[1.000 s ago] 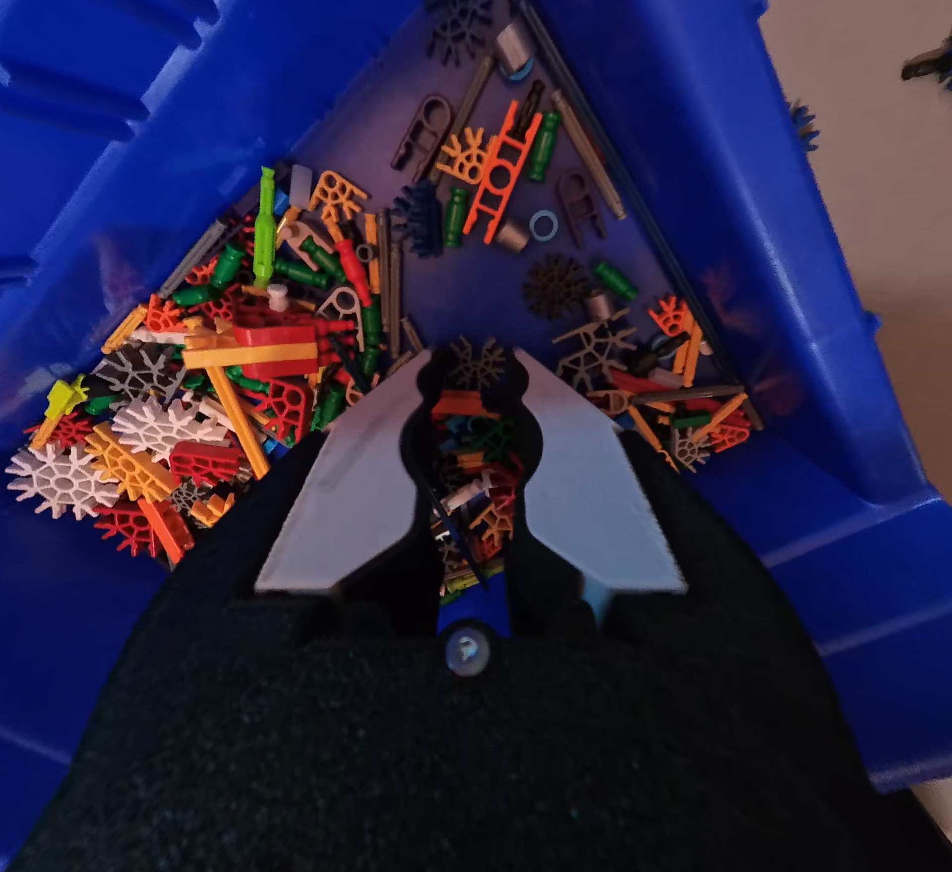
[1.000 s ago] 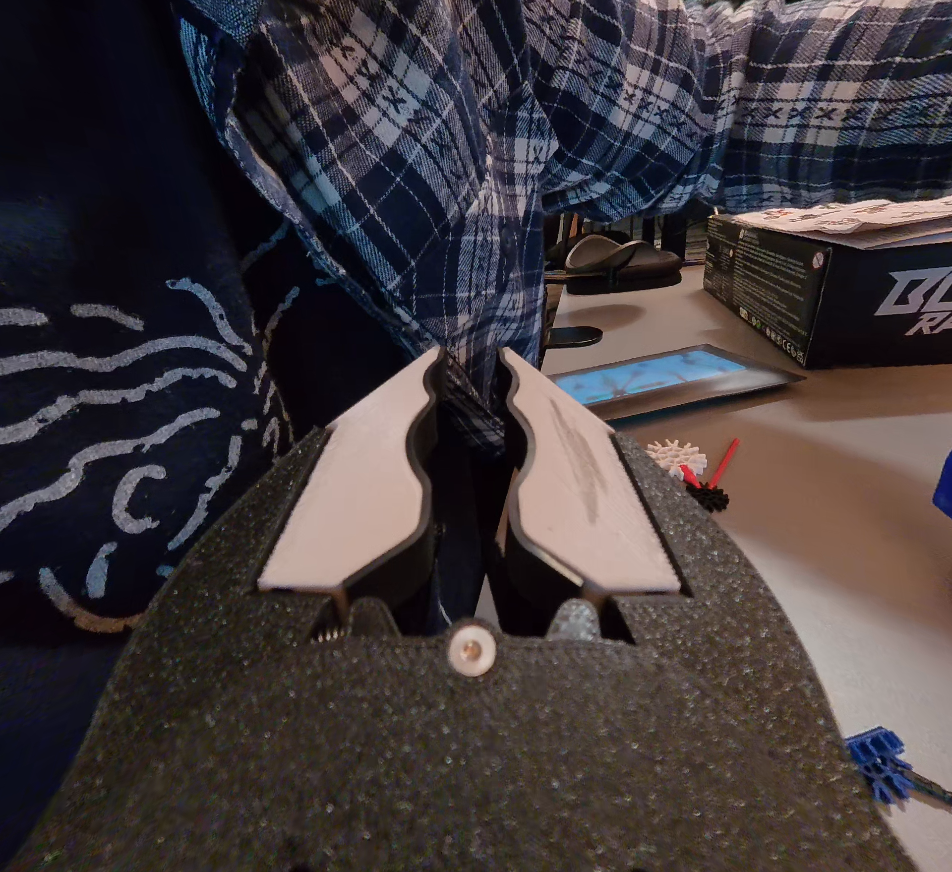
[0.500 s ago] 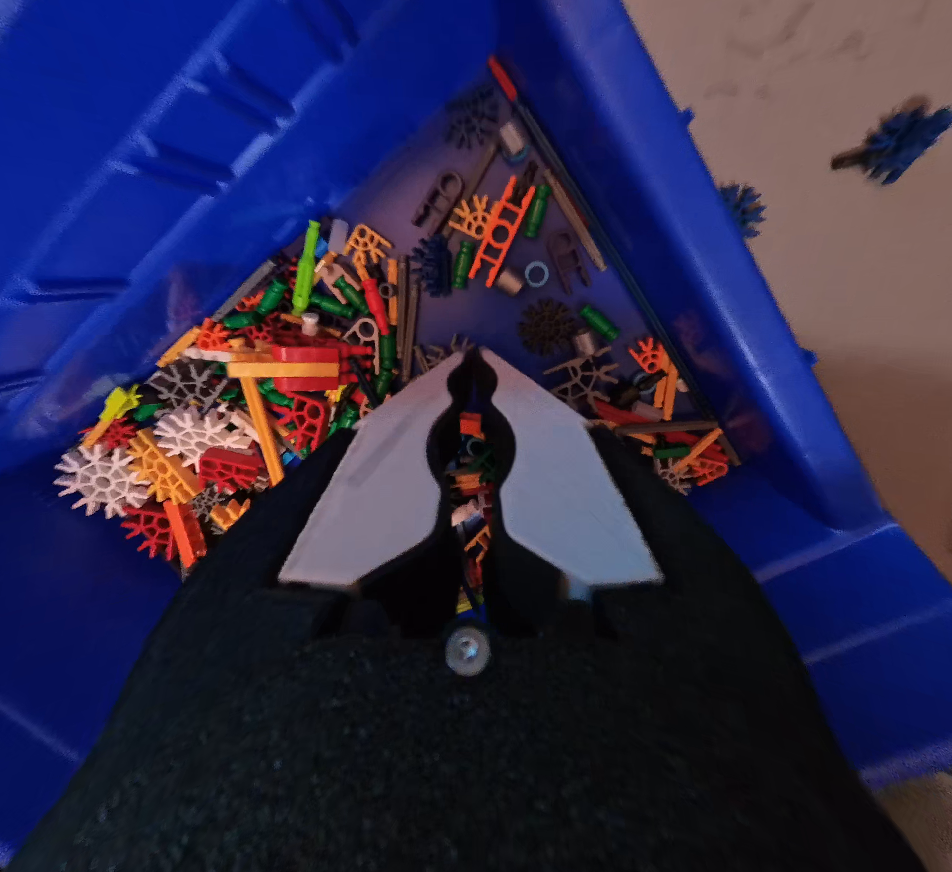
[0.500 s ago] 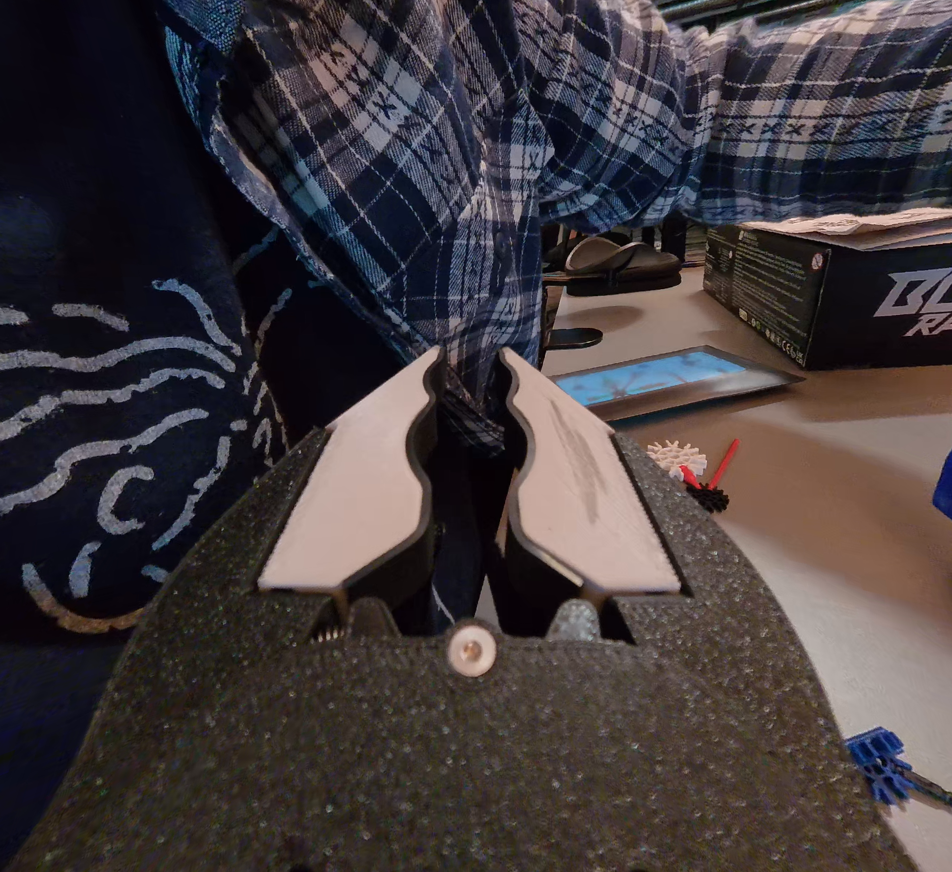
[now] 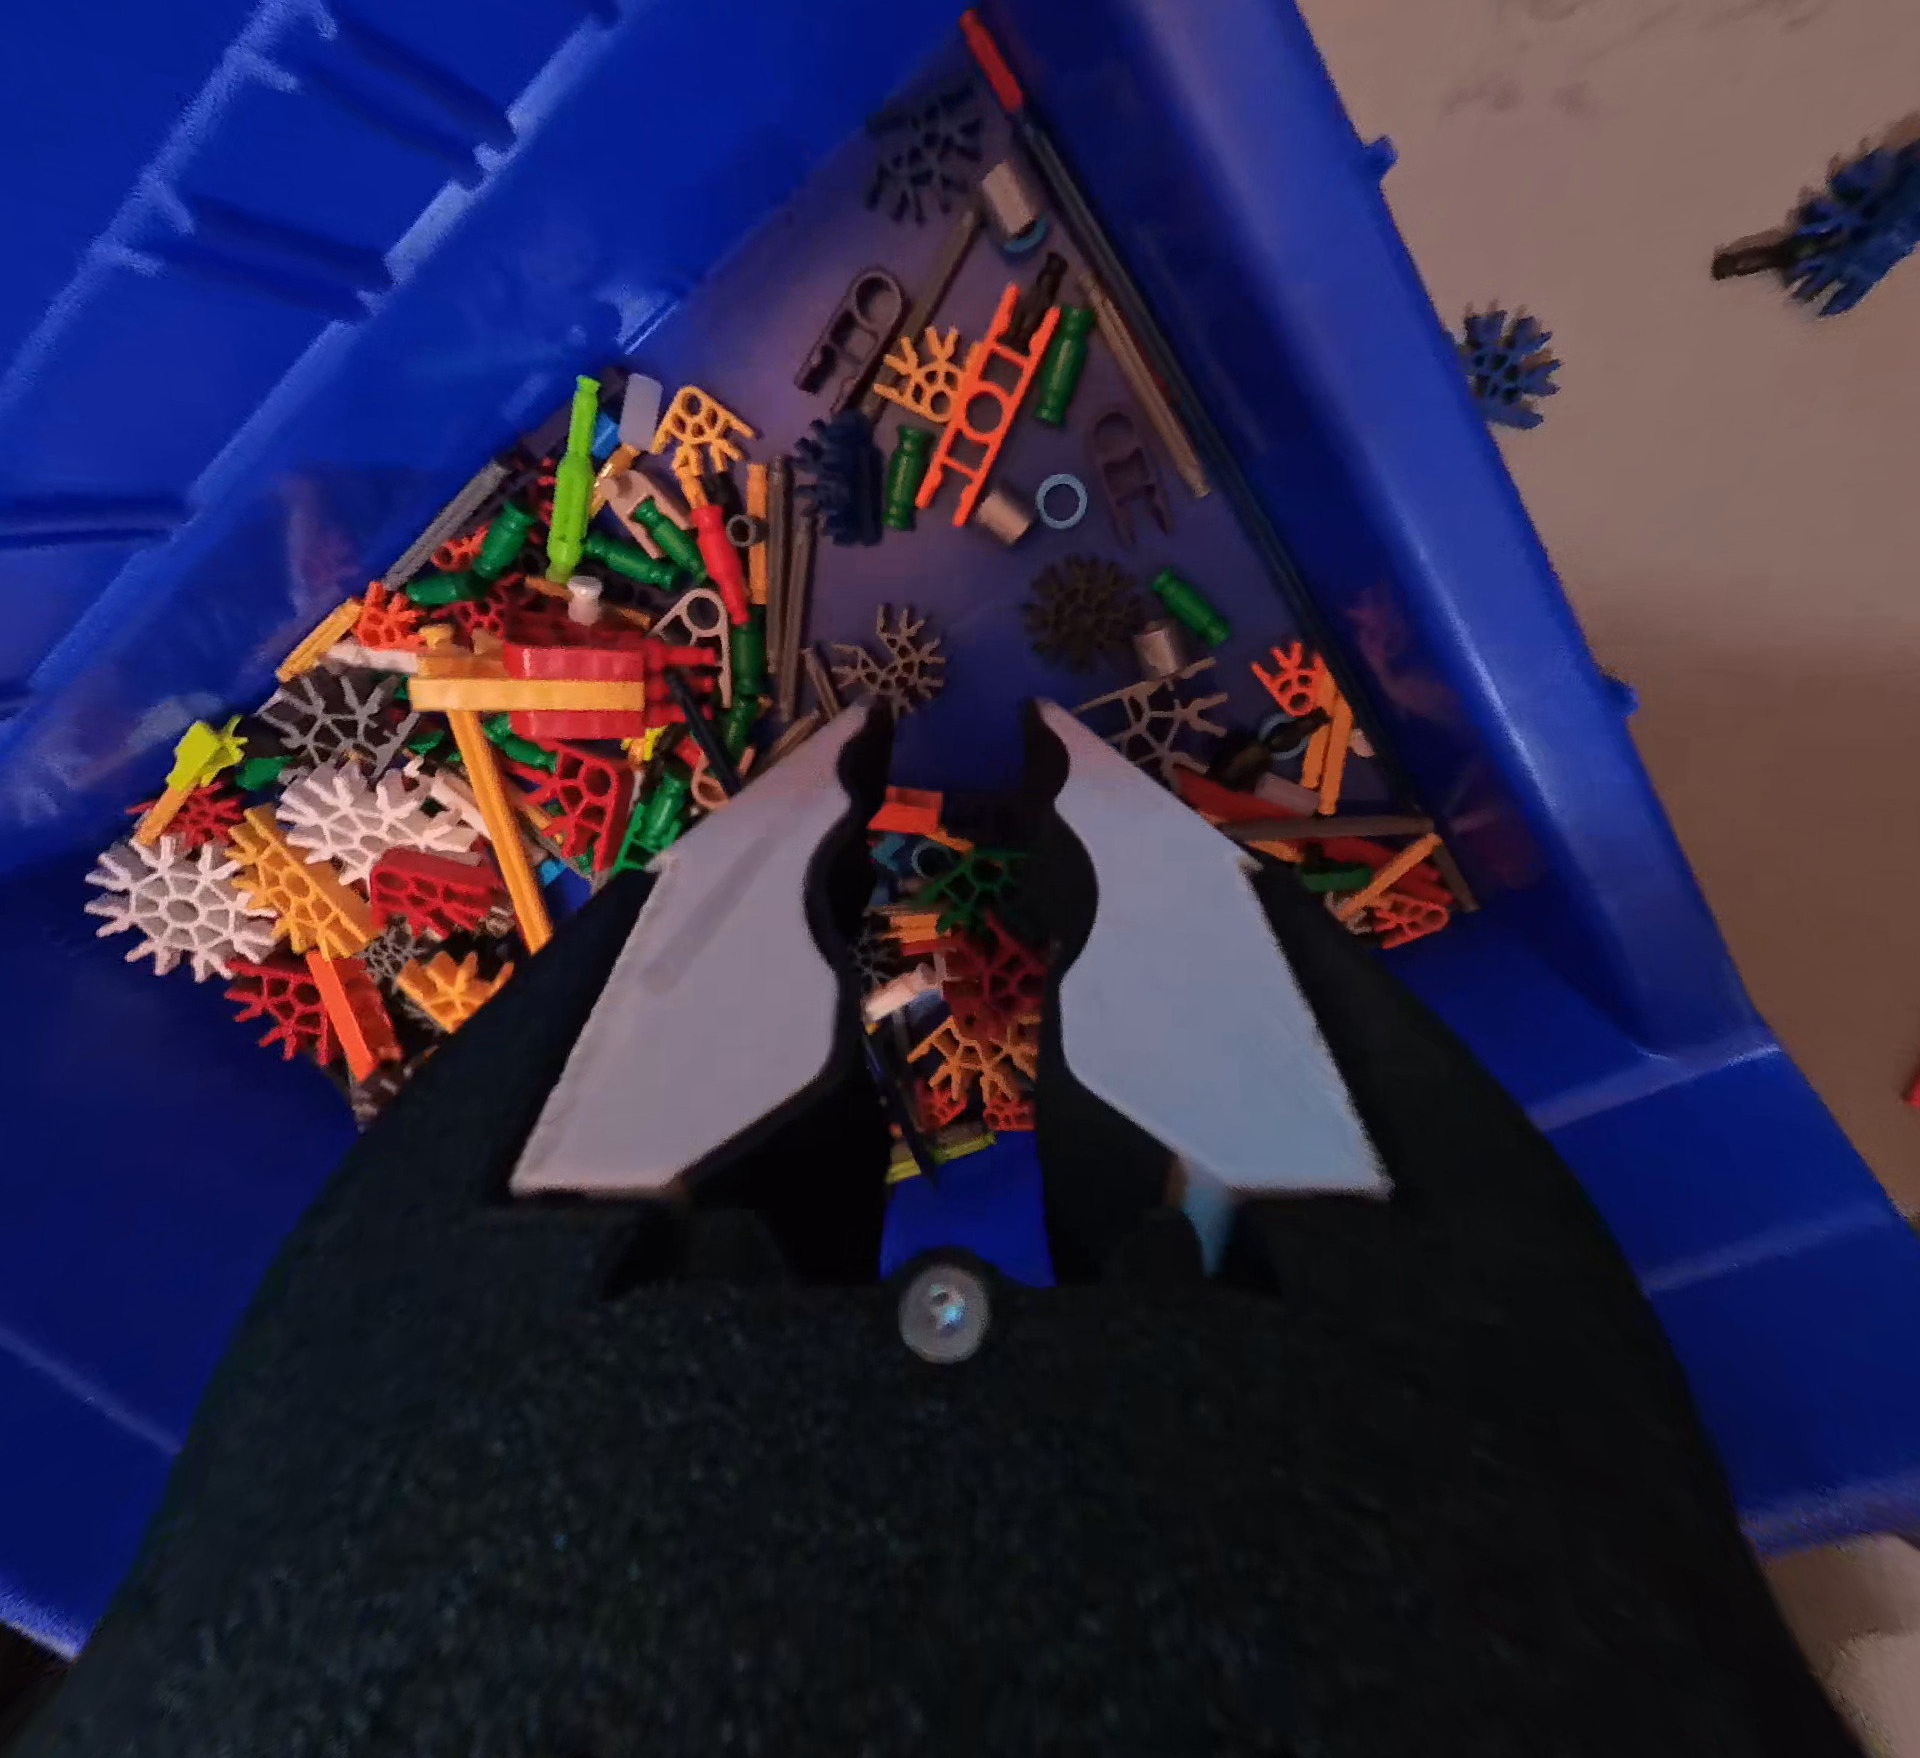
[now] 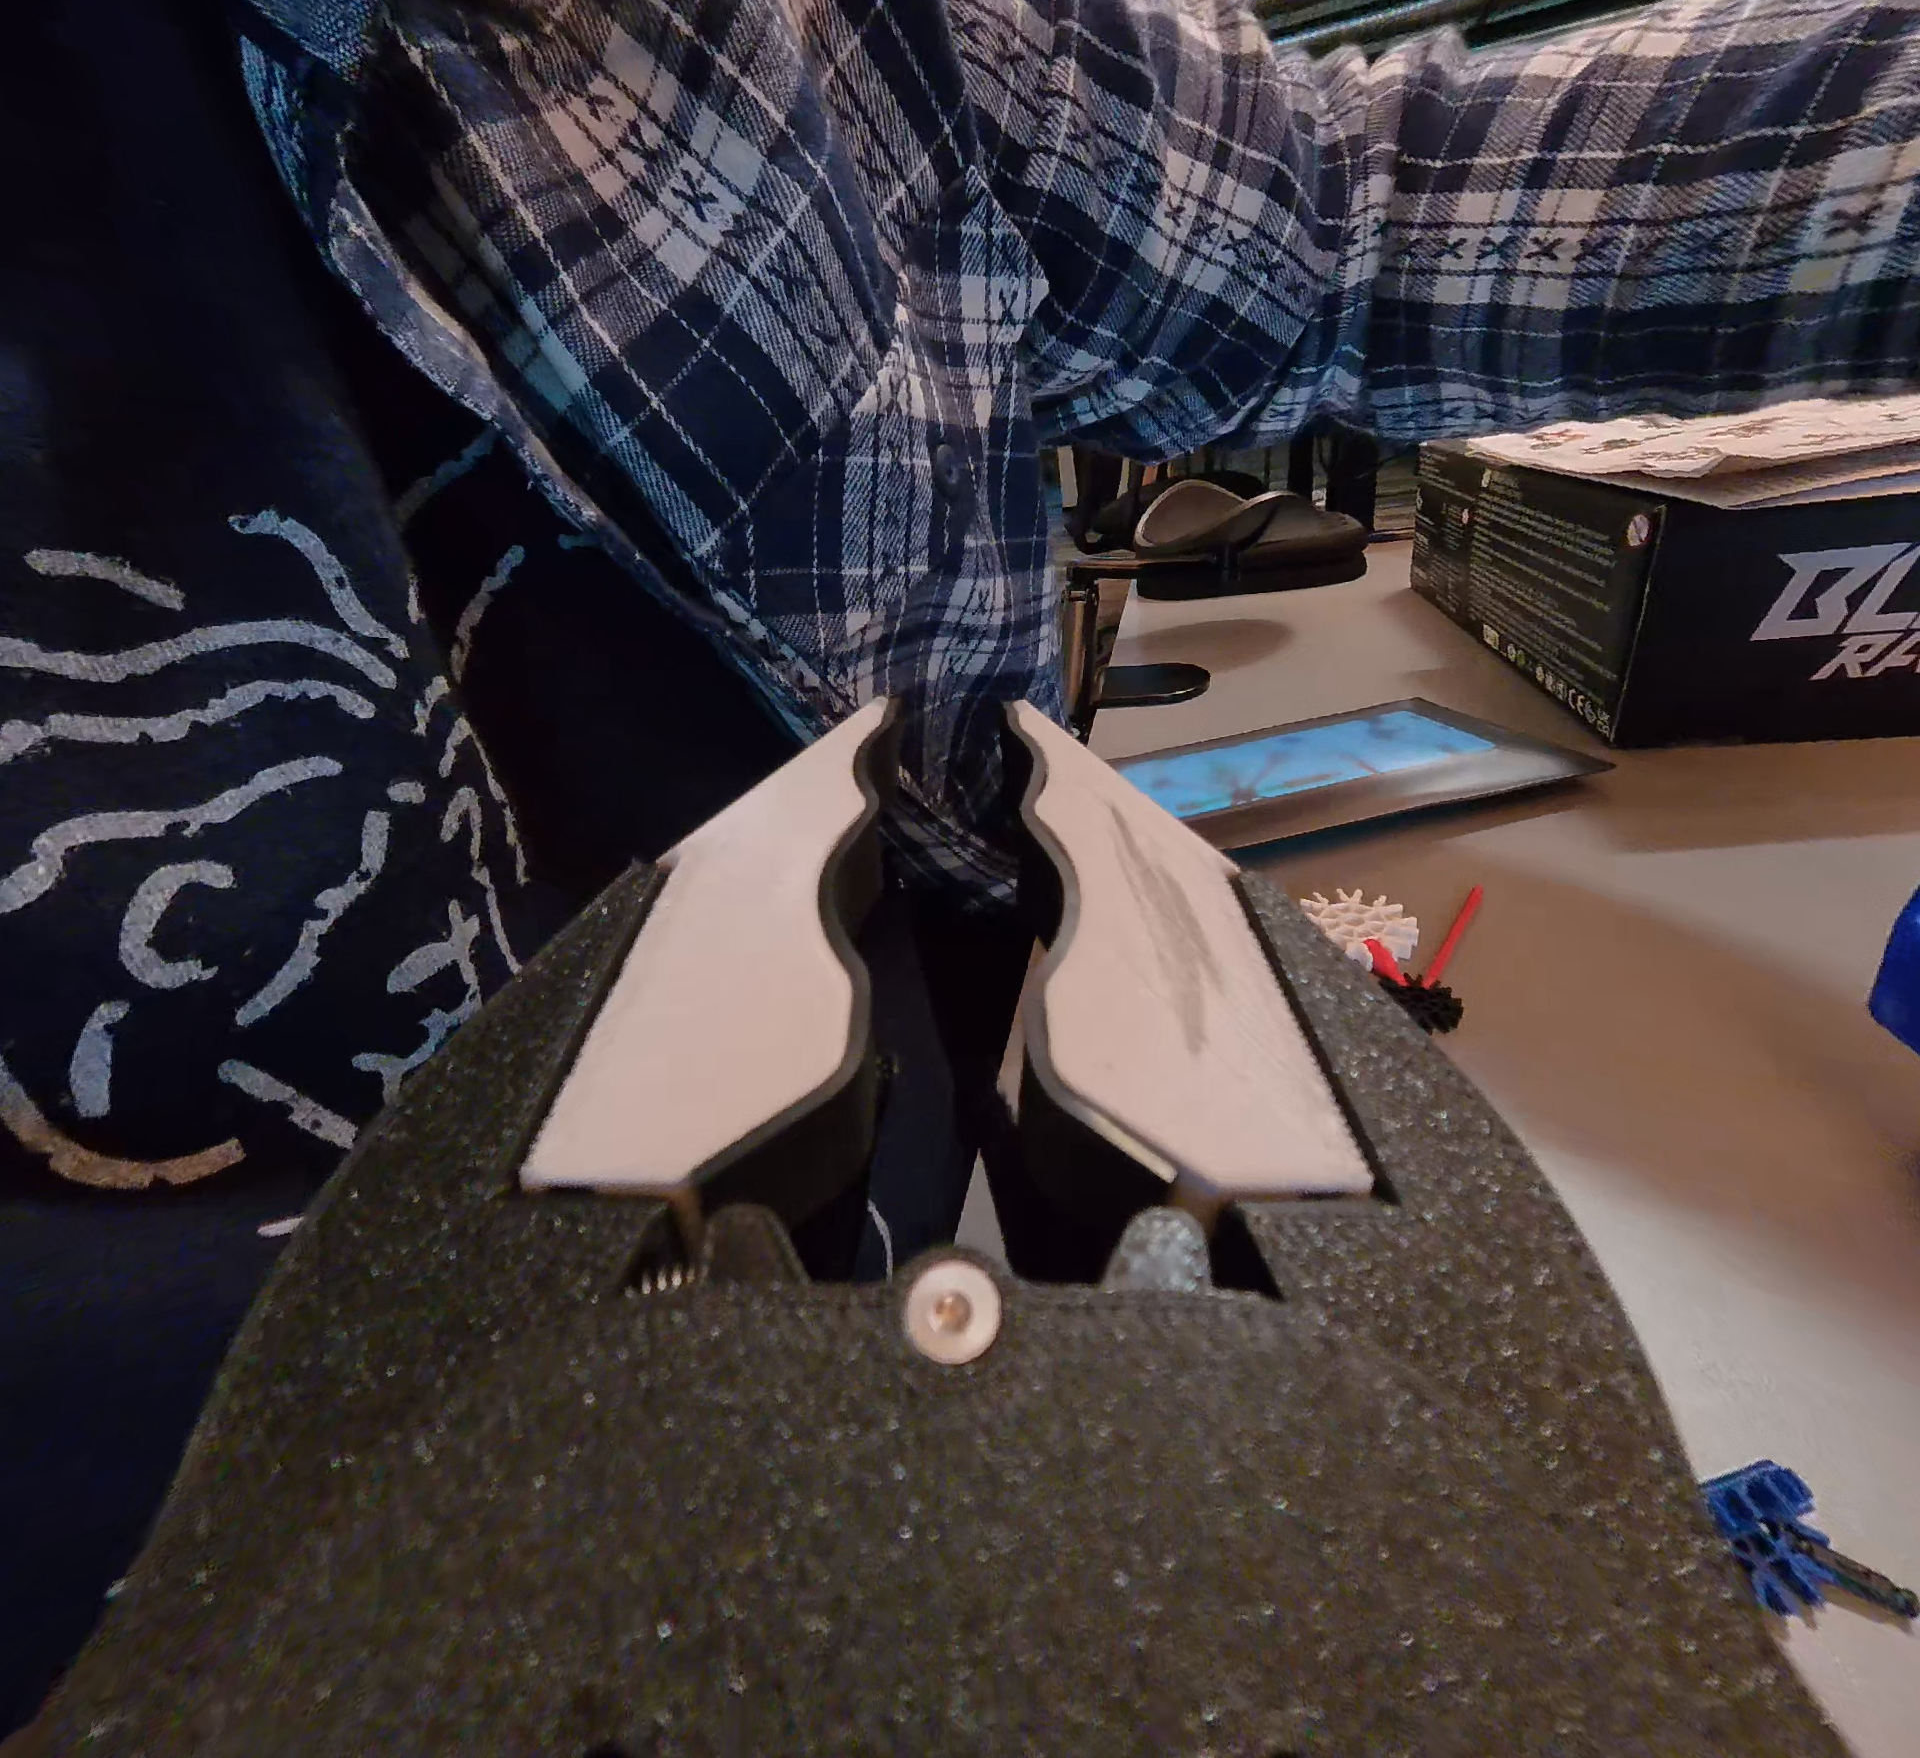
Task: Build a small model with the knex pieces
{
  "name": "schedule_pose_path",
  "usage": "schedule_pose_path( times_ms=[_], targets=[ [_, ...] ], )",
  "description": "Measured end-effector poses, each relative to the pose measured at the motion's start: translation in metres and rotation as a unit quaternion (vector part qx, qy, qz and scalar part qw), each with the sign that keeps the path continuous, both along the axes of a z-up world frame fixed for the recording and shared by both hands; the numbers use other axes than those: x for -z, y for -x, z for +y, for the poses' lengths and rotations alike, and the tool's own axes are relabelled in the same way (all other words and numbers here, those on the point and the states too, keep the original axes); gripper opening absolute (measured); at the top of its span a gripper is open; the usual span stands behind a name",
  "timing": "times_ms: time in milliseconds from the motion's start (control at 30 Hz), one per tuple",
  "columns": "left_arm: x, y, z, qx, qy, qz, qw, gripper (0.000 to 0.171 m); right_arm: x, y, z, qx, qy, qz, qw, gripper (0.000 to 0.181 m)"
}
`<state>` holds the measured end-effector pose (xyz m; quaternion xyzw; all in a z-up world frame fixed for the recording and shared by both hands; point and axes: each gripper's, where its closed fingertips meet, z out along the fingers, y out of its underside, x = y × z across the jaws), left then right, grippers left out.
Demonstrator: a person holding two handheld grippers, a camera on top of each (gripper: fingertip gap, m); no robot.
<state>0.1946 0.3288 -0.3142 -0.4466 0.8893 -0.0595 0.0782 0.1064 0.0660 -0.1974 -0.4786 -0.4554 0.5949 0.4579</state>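
Note:
My left gripper (image 5: 951, 721) is open and empty, pointing down into a blue plastic bin (image 5: 1299, 254). The bin's floor holds a heap of small colourful construction-toy pieces (image 5: 582, 669): rods, snowflake-shaped connectors and spools. A brown snowflake connector (image 5: 891, 664) lies just beyond the fingertips, apart from them. More pieces show between the jaws, lower down. My right gripper (image 6: 948, 721) has its jaws a narrow gap apart and holds nothing. It points at a person's plaid shirt (image 6: 831, 254), just above a table edge.
Two blue connectors (image 5: 1507, 363) (image 5: 1839, 238) lie on the pale table right of the bin. In the right wrist view the table holds a black box (image 6: 1683, 586), a tablet (image 6: 1340, 763), a white connector with a red rod (image 6: 1361, 924), and a blue connector on a rod (image 6: 1777, 1532). Tip to tip, the grippers are about 30 cm apart.
My left gripper's jaws closed almost fully half a second ago and have now opened wider. It pulled back from the bin, then came closer again. The right gripper has not moved.

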Motion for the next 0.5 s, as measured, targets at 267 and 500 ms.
schedule_pose_path(
  times_ms=[267,500],
  targets=[
    [0.01,-0.014,0.006,0.012,-0.013,0.017,1.0,0.028,0.001,0.0,-0.001,-0.003,-0.006,-0.003,1.0,0.019],
    [0.012,-0.01,0.007,-0.006,0.0,0.021,1.0,0.023,0.002,0.0,-0.002,-0.005,-0.009,-0.005,1.0,0.019]
  ],
)
